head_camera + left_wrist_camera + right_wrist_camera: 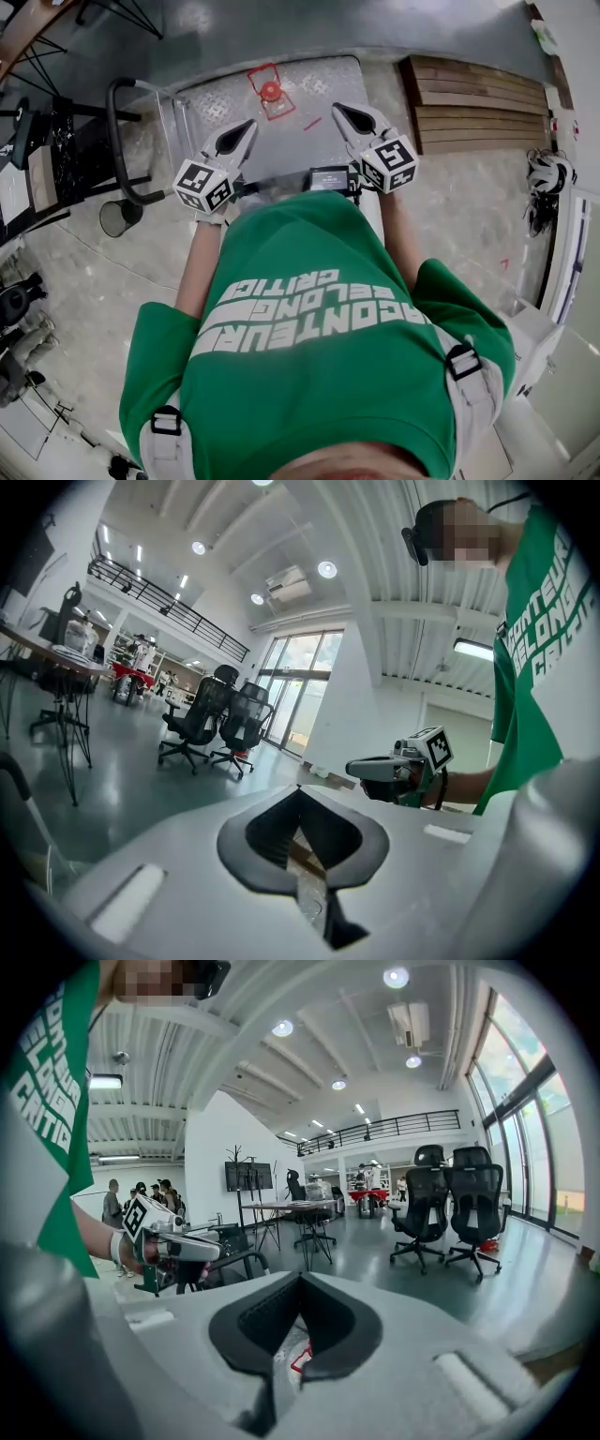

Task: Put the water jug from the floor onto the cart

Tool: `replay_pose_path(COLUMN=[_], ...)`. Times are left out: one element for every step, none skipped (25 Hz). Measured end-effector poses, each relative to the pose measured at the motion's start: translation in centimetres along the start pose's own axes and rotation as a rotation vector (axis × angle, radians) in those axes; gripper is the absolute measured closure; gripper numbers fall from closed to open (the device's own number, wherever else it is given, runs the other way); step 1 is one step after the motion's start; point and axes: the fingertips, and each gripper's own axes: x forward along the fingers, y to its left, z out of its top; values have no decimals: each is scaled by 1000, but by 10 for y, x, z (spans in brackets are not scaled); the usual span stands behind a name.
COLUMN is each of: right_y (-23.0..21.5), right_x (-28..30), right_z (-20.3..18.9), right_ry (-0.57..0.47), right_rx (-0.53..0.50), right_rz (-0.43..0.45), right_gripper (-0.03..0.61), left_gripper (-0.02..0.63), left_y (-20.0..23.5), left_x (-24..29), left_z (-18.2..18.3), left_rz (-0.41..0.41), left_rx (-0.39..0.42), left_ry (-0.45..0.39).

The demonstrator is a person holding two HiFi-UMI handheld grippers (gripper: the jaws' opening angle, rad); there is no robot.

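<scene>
At the centre of the head view, a person in a green shirt (319, 319) reaches both forearms forward over a cart (323, 84), one gripper in each hand. The left gripper (247, 125) sits left of centre and the right gripper (343, 112) right of centre. Both point toward the top of the frame and angle slightly toward each other. In each gripper view the jaws are pressed together with nothing between them.

The water jug (270, 91) stands on the cart's metal platform, in the upper middle of the frame, beyond and between the two gripper tips and apart from both. It appears upright, its long axis toward the camera, with the red cap facing up. Its body is hard to make out.

The cart's black handle (114, 131) curves at the left. A wire bin (117, 217) stands on the floor (469, 206) below the handle. Wooden planks (478, 103) lie at the upper right, clear of the jug.
</scene>
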Motion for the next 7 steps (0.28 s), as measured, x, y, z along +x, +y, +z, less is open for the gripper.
replay_pose_path(right_y=[0,0,-1,-2,-3,-4,-5], right_x=[0,0,0,1,1,1,1], right_z=[0,0,0,-1,-1,-1,-1], right_ry=[3,6,9,10,10,11,11], right_rx=[-4,-9,-13,-16,-18,-20,-21], right_rz=[7,13,17,20,22,23,24], right_gripper=[586,586,586,584,585,586,586], left_gripper=[604,604,604,604,604,604,604], left_y=[0,0,0,0,0,0,0], left_x=[0,1,1,2,3,4,6], left_z=[0,0,1,1,1,1,1], left_rz=[3,7,10,13,15,16,17], left_rx=[-4,-8,-12,-13,-14,-13,-13], left_ry=[-2,-5,-7,-8,-9,-9,-9])
